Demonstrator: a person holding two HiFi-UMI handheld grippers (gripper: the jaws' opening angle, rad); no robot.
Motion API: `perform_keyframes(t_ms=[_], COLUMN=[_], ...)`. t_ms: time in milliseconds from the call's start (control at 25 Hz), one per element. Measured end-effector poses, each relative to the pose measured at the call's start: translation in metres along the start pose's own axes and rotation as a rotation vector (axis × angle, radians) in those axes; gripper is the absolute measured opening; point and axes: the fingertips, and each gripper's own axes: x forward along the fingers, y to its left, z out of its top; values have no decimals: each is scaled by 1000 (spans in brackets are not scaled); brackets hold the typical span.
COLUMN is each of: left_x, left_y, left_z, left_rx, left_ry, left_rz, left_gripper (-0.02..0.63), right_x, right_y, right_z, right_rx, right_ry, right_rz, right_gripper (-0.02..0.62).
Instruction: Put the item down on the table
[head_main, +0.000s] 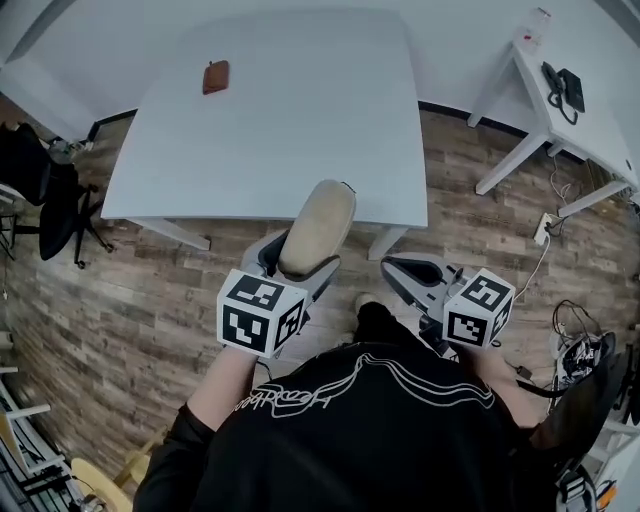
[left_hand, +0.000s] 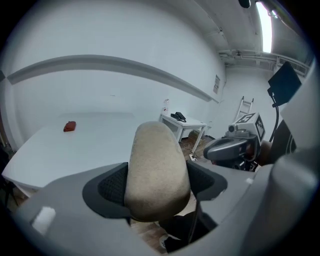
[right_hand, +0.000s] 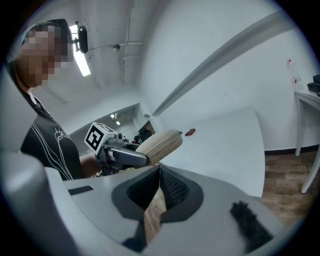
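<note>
A white table (head_main: 300, 120) stands on a wood-plank floor (head_main: 150, 290). A small red-brown object (head_main: 215, 76) lies near its far left corner, and a white side desk (head_main: 600, 130) stands to the right. The left gripper (head_main: 298, 265) grasps a beige, suede-like oblong case (head_main: 318, 228) in the air at the table's near edge. The right gripper (head_main: 408, 268) is clenched and empty.

Two tables (head_main: 300, 125) (head_main: 597, 130), one pouch (head_main: 318, 228), perhaps one wallet (head_main: 215, 77)

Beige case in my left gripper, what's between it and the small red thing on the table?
Only bare white tabletop. The head view shows it from the beige case to the red thing; the left gripper view agrees.
</note>
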Motion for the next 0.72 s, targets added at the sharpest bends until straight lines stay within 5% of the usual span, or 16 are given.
perform_keyframes(t_ms=[280,440,720], left_x=[96,160,248], left_y=[66,107,151], left_z=[35,29,22], left_rx=[53,159,211], left_ry=[74,195,303], left_rz=[58,103,96], left_gripper=[371,371,371], right_x=[24,47,84], right_y=[-85,-142,-226], right_z=[29,51,71], right_rx=[58,97,197], right_ry=[5,11,59], right_rz=[-20,-32,-22], right_gripper=[10,10,9])
